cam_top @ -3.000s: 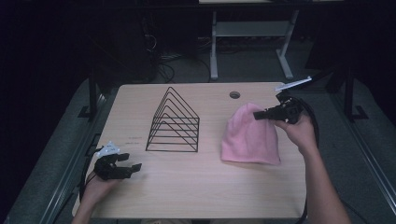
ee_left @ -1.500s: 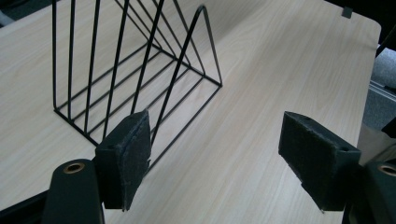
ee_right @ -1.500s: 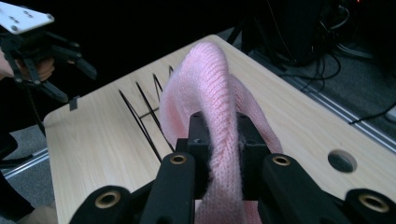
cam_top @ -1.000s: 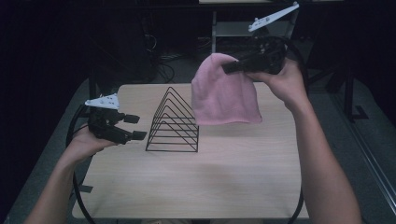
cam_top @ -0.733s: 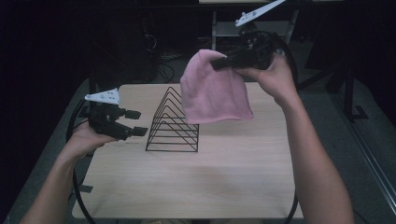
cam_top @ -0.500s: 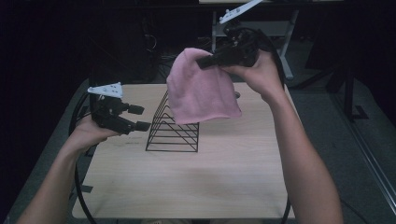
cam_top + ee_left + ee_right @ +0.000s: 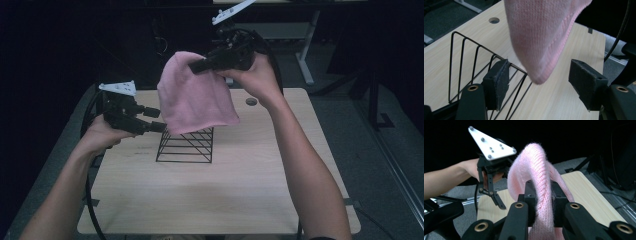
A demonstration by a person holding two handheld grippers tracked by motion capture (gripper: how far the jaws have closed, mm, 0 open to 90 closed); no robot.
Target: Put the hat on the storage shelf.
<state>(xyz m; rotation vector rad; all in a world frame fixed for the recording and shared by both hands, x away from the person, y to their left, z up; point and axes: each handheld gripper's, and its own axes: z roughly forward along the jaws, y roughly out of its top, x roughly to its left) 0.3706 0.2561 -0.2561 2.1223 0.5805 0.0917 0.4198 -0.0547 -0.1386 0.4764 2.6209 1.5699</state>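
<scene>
Fig.: high view w/ both gripper views. Table (image 7: 240, 200) is light wood, w/ a round hole (image 7: 251, 101) nr its far edge. Near half of the top is bare; right half also bare apart from the person's right forearm crossing above it. Dark floor on all sides.

Rack (image 7: 186, 145): black wire, standing left of centre; its upper part is hidden behind the hat in the high view. Wires run close beside the left gripper's near pad in the left gripper view.

Hat (image 7: 197, 95): pink knit beanie, soft, ribbed band along the lower edge, hanging limp in the air above the rack and clear of the table. Right gripper (image 7: 196, 65) is clamped on its top fold; in the right gripper view the knit (image 7: 541, 195) is pinched tight betw. the two pads.

Left gripper (image 7: 159, 119): held at the rack's left, pointing right at the hat's lower left edge. Jaws apart, have just been closing a little; the hat's lowest corner (image 7: 541, 75) hangs in the gap, pads (image 7: 586, 82) not touching it.

Count: 1 hat, 1 rack, 1 table, 2 grippers, 1 hole.
</scene>
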